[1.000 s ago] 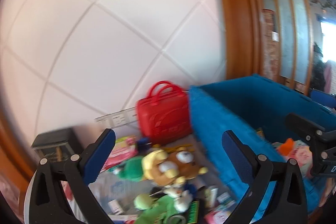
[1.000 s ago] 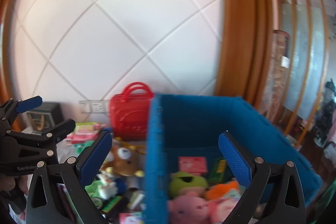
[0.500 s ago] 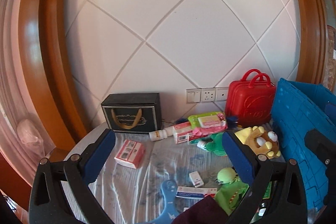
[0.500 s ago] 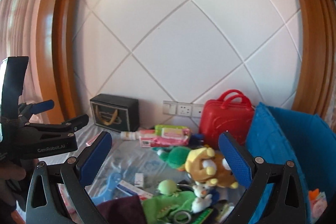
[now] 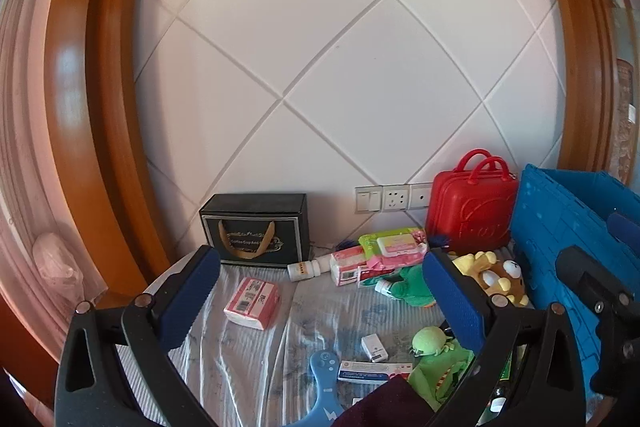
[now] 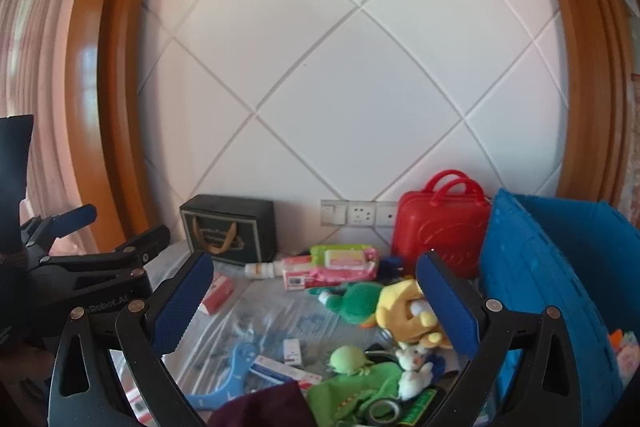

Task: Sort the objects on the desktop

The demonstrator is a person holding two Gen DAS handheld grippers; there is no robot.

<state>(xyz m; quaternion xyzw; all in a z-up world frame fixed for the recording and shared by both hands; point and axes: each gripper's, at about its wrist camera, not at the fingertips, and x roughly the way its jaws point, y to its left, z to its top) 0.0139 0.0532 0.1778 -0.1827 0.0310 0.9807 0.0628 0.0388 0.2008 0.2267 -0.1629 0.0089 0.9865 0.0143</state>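
Loose objects lie on a cloth-covered table (image 5: 256,359): a pink-and-white packet (image 5: 252,302), a white bottle (image 5: 305,269), pink and green wipe packs (image 5: 394,245), a green plush (image 5: 410,290), a brown-and-yellow plush (image 5: 496,277), a green frog plush (image 5: 438,359), a blue hanger (image 5: 325,383) and a small white box (image 5: 373,347). A blue crate (image 5: 568,251) stands at the right. My left gripper (image 5: 320,311) is open and empty above the table. My right gripper (image 6: 312,311) is open and empty, with the left gripper to its left (image 6: 86,271).
A black gift box (image 5: 256,229) and a red toy case (image 5: 472,209) stand against the white panelled wall with sockets (image 5: 394,198). A dark maroon cloth (image 6: 264,405) lies at the near edge. A wooden frame (image 5: 104,107) rises at the left.
Both grippers have swung left, away from the blue crate, so the table's loose objects fill the views. Both stay open and empty.
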